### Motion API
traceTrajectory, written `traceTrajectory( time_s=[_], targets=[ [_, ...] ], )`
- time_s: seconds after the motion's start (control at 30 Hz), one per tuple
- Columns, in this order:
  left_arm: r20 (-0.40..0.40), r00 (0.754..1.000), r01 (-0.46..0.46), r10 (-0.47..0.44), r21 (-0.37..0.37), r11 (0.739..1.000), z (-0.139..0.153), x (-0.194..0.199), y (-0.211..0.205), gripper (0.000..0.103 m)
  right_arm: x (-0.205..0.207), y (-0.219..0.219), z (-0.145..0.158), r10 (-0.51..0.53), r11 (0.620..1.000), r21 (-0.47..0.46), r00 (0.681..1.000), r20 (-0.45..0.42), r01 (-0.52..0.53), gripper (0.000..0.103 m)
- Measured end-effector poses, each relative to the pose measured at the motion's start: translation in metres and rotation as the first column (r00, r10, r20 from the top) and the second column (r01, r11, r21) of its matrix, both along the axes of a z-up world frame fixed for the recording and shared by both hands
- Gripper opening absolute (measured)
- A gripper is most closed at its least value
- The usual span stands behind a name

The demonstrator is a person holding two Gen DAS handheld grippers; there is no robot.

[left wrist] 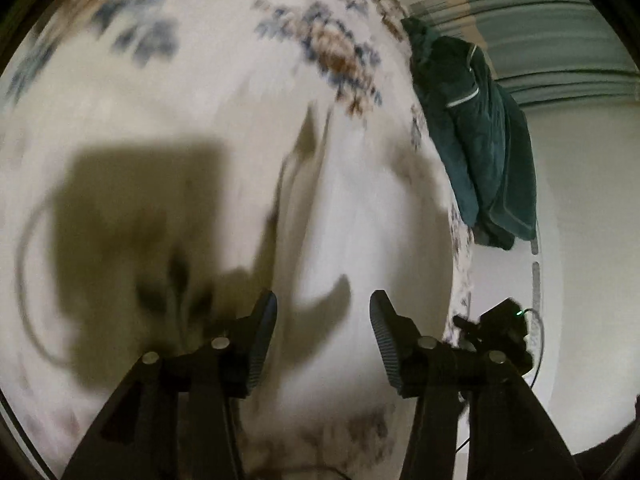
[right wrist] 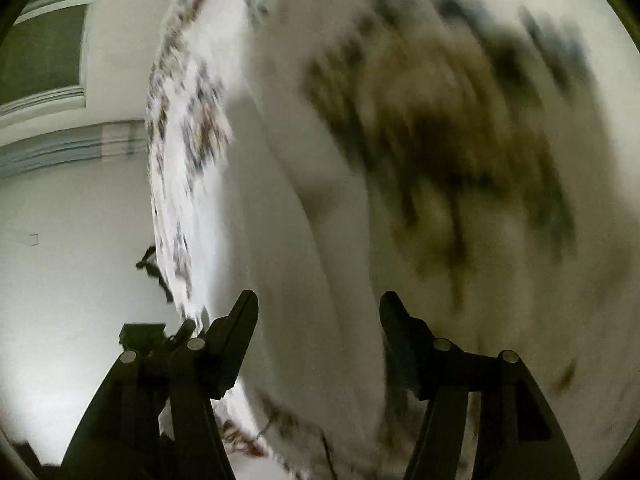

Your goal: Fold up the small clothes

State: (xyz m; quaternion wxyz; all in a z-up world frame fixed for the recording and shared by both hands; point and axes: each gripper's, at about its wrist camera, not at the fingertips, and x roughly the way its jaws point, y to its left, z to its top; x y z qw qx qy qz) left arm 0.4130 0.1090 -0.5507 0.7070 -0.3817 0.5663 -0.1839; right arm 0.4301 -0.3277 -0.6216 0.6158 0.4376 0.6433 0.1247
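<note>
Both views are motion-blurred. In the left wrist view my left gripper (left wrist: 323,312) is open and empty above a white garment (left wrist: 360,216) that lies on the floral cloth (left wrist: 328,48). In the right wrist view my right gripper (right wrist: 319,314) is open and empty above the same white garment (right wrist: 288,184), whose folds run down the frame. A dark green garment (left wrist: 480,132) hangs over the cloth's right edge in the left wrist view. The other gripper's body (left wrist: 504,332) shows at the lower right there.
The white cloth with blue and brown flowers covers the surface and drops off at its edge (right wrist: 176,168). Beyond it are pale floor (right wrist: 72,216) and a grey-blue striped mat (left wrist: 540,12). Gripper shadows fall on the cloth (left wrist: 132,216).
</note>
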Motion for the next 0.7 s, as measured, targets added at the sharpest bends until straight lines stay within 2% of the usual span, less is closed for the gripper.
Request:
traceTrajectory(
  time_s=[0.07, 0.1, 0.13, 0.17, 0.2, 0.23, 0.27, 0.3, 0.33, 0.37, 0.43, 0.47, 0.5, 0.53, 0.57, 0.6, 0.63, 0.7],
  targets=[
    [0.001, 1.0, -0.017, 0.018, -0.048, 0.999, -0.01, -0.021, -0.008, 0.043, -0.029, 0.015, -0.014, 0.001, 0.998, 0.059, 0.999, -0.051, 0.002, 0.065],
    [0.02, 0.999, -0.025, 0.026, -0.044, 0.999, -0.01, -0.026, -0.012, 0.042, -0.038, 0.021, -0.02, -0.009, 0.995, 0.098, 0.999, -0.054, 0.014, 0.065],
    [0.038, 0.999, -0.033, 0.034, -0.027, 0.999, -0.011, -0.03, -0.016, 0.025, -0.046, 0.026, -0.024, -0.029, 0.993, 0.113, 0.999, -0.035, 0.033, 0.063],
    [0.036, 0.999, -0.037, 0.038, -0.016, 0.999, -0.012, -0.031, -0.019, 0.02, -0.051, 0.029, -0.023, -0.054, 0.994, 0.091, 0.999, 0.002, 0.054, 0.054],
    [0.036, 0.998, -0.058, 0.059, -0.032, 0.998, -0.012, -0.033, -0.019, 0.018, -0.054, 0.029, -0.024, -0.063, 0.996, 0.069, 0.998, 0.015, 0.062, 0.035],
    [0.039, 0.996, -0.085, 0.086, -0.041, 0.996, -0.011, -0.034, -0.015, 0.014, -0.057, 0.026, -0.027, -0.076, 0.995, 0.065, 0.997, 0.006, 0.076, 0.028],
    [0.033, 0.993, -0.112, 0.113, -0.046, 0.993, -0.01, -0.036, -0.008, 0.007, -0.059, 0.021, -0.026, -0.096, 0.994, 0.056, 0.995, 0.004, 0.095, 0.026],
    [0.024, 0.992, -0.122, 0.124, -0.055, 0.991, -0.013, -0.037, -0.002, 0.007, -0.062, 0.013, -0.024, -0.122, 0.992, 0.025, 0.993, 0.003, 0.122, 0.018],
    [0.018, 0.991, -0.129, 0.13, -0.031, 0.991, -0.014, -0.039, 0.005, 0.007, -0.062, 0.008, -0.023, -0.126, 0.992, 0.0, 0.992, 0.001, 0.126, 0.012],
    [0.015, 0.993, -0.12, 0.12, -0.002, 0.993, -0.016, -0.04, 0.012, 0.007, -0.062, 0.005, -0.024, -0.117, 0.993, -0.013, 0.993, -0.008, 0.117, 0.011],
    [-0.021, 0.996, -0.089, 0.088, -0.049, 0.995, -0.023, -0.037, 0.015, 0.009, -0.057, 0.012, -0.027, -0.05, 0.998, -0.031, 0.998, -0.022, 0.049, 0.011],
    [-0.036, 0.996, -0.08, 0.078, -0.044, 0.996, -0.022, -0.034, 0.015, 0.01, -0.053, 0.015, -0.027, -0.017, 0.999, -0.028, 1.0, -0.024, 0.016, 0.013],
    [-0.029, 0.997, -0.07, 0.069, -0.039, 0.997, -0.019, -0.031, 0.014, 0.011, -0.049, 0.018, -0.026, 0.001, 1.0, -0.019, 1.0, -0.025, -0.001, 0.02],
    [-0.008, 0.998, -0.054, 0.054, -0.031, 0.998, -0.014, -0.027, 0.015, 0.021, -0.044, 0.019, -0.024, 0.016, 1.0, -0.016, 0.999, -0.032, -0.017, 0.033],
    [0.003, 0.999, -0.048, 0.048, -0.022, 0.999, -0.012, -0.023, 0.016, 0.047, -0.038, 0.018, -0.022, 0.026, 0.999, -0.026, 0.999, -0.036, -0.027, 0.044],
    [0.016, 0.999, -0.045, 0.046, -0.024, 0.999, -0.01, -0.018, 0.017, 0.062, -0.033, 0.015, -0.019, 0.018, 0.999, -0.036, 1.0, -0.022, -0.019, 0.063],
    [0.029, 0.998, -0.051, 0.052, -0.043, 0.998, -0.012, -0.011, 0.019, 0.075, -0.028, 0.011, -0.017, -0.004, 1.0, -0.029, 1.0, 0.005, 0.004, 0.074],
    [0.025, 0.999, -0.031, 0.035, -0.129, 0.991, -0.028, 0.007, 0.017, 0.075, -0.013, 0.009, -0.021, -0.009, 0.999, 0.031, 0.999, 0.054, 0.007, 0.083]
  ],
)
